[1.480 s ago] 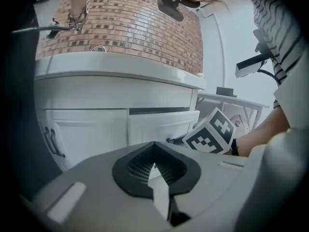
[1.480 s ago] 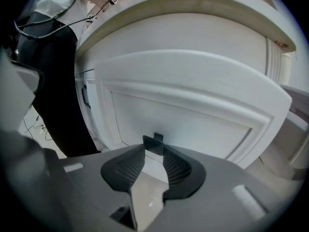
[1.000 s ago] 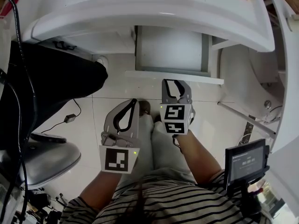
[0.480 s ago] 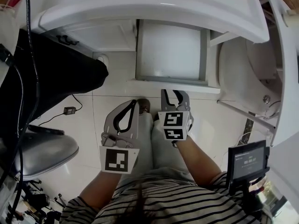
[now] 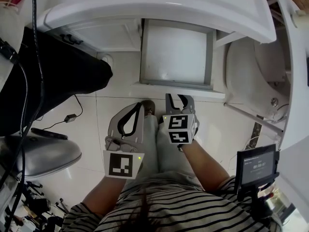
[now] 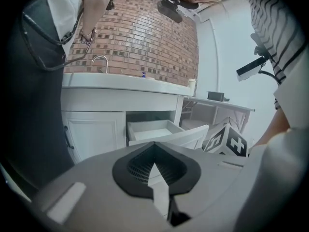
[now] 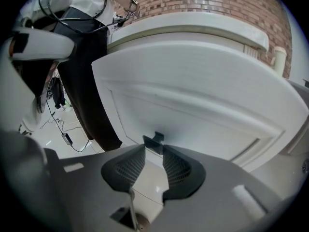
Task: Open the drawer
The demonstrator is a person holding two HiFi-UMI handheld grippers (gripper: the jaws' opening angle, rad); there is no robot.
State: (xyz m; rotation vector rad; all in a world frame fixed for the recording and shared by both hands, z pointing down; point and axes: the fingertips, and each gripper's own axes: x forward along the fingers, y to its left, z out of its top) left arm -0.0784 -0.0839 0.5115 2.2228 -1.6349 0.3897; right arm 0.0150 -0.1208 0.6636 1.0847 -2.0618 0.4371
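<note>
Two grippers in view, both low in front of the white cabinet [image 5: 101, 35]. Drawer [image 5: 210, 52] is pulled out from under the bench [image 5: 145, 6] top. Its interior looks empty and its front panel faces the person. Right gripper [image 5: 179, 97] sits at the drawer front, jaws partly apart and clamped on the small dark handle [image 7: 153, 141] at its tips. Left gripper [image 5: 139, 107] hangs just beside it on its left, apart from the drawer, jaws together at the tips, nothing between them. Left gripper view shows the open drawer at an angle, with the right gripper's marker cube [image 6: 227, 141] near its front. Tiled floor [image 5: 96, 115] below.
</note>
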